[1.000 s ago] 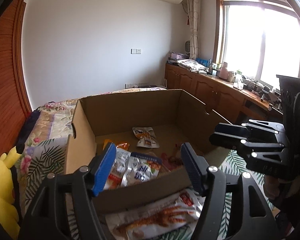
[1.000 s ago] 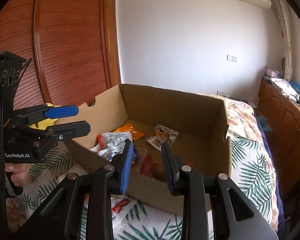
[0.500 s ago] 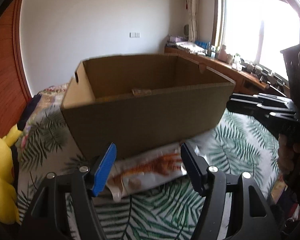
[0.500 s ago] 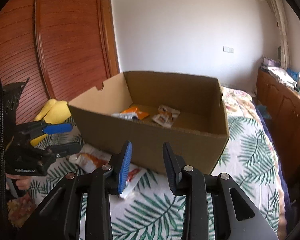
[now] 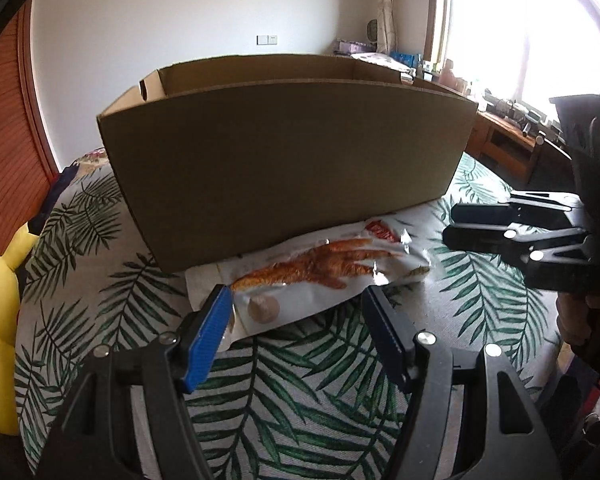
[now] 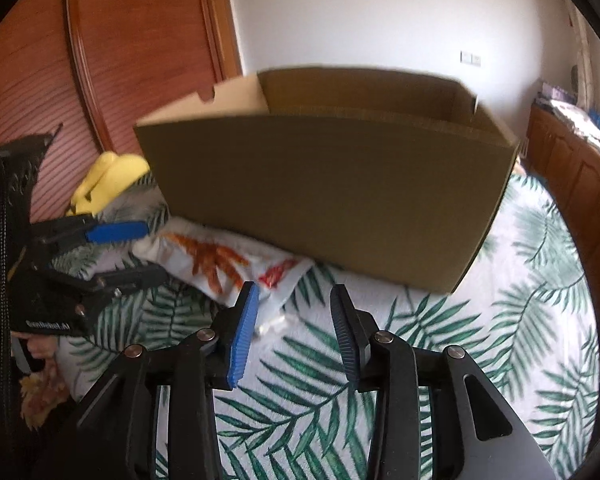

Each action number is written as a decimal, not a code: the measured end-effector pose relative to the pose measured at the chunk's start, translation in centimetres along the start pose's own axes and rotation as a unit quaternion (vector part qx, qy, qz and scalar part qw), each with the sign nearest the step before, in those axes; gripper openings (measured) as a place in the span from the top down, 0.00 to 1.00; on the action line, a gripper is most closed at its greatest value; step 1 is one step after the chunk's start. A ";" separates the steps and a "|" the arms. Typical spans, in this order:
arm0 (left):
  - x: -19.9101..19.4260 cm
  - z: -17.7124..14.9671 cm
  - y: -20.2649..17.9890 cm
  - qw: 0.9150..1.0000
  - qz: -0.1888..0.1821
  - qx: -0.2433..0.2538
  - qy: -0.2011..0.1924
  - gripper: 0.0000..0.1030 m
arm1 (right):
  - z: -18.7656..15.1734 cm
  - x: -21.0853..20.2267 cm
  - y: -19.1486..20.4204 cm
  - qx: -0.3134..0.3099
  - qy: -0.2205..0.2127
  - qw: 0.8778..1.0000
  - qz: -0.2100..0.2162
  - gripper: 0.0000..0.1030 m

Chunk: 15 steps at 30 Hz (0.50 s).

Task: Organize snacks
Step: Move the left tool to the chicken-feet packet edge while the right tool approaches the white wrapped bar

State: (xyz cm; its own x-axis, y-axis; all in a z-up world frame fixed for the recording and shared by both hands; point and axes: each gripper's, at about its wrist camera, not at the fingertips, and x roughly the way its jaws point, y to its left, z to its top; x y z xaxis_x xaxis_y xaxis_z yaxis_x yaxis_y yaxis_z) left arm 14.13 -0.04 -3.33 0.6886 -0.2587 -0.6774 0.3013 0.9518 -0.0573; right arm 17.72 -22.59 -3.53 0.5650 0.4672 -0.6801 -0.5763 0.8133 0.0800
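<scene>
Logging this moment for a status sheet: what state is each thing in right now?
left gripper: open, empty, low over the packet's near edge.
right gripper: open, empty, beside the packet's end.
snack packet: sealed, lying flat on the bedspread against the box's front wall.
cardboard box: upright, top open; contents hidden from here.
bedspread: spread flat under the box and packet.

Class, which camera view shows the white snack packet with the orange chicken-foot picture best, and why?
The left wrist view: the white snack packet with the orange chicken-foot picture lies sharp and centred before the brown cardboard box, its far edge apparently tucked under. The right wrist view shows the packet blurred, off to the left, partly hidden by the gripper.
</scene>
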 end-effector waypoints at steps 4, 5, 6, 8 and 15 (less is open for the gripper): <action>0.7 0.1 -0.8 1.000 0.005 0.025 0.014 0.34 | -0.5 1.0 0.0 -0.001 0.016 1.000 -0.003 0.63; 0.9 0.1 -1.1 0.999 0.006 0.033 0.020 0.34 | -0.7 1.1 -0.1 0.000 0.018 1.000 -0.003 0.63; 1.1 0.2 -1.2 0.999 0.008 0.039 0.022 0.34 | -0.7 1.2 -0.1 0.002 0.019 1.000 -0.003 0.63; 1.5 0.4 -1.7 0.998 0.013 0.053 0.031 0.34 | -0.7 1.2 -0.1 0.003 0.020 1.000 -0.004 0.63; 2.5 0.9 -2.6 0.996 0.024 0.079 0.042 0.34 | -0.9 1.1 -0.4 0.008 0.020 1.000 -0.001 0.62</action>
State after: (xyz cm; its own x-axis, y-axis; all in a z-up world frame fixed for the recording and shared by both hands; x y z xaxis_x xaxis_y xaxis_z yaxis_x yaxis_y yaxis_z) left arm 15.62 -3.34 -4.19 0.6488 -0.1923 -0.7363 0.3732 0.9236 0.0877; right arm 18.04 -22.73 -4.92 0.5420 0.4521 -0.7084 -0.5659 0.8195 0.0901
